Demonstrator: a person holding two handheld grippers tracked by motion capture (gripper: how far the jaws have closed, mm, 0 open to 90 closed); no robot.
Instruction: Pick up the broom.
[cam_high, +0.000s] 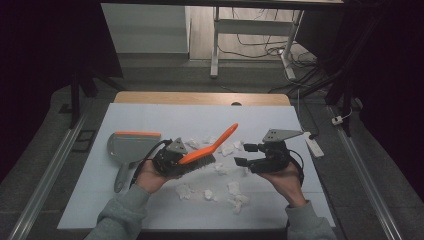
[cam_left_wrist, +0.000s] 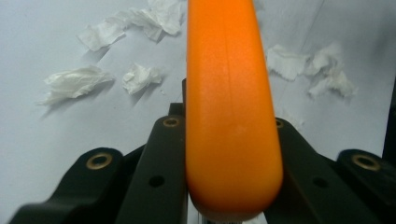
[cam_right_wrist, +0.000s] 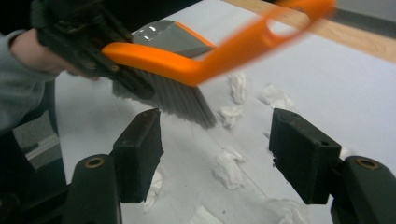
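Brush (cam_high: 207, 150) sits clamped in left gripper (cam_high: 167, 159); right gripper (cam_high: 246, 154) gapes empty.

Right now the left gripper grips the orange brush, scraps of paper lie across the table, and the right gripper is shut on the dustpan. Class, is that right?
Not quite. The right gripper is open and empty, as the right gripper view shows; the dustpan lies on the table. The left gripper does grip the orange brush, with scraps of paper scattered about.

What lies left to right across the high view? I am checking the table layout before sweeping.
Dustpan → left gripper gripping the brush → right gripper, jaws apart → white power strip.
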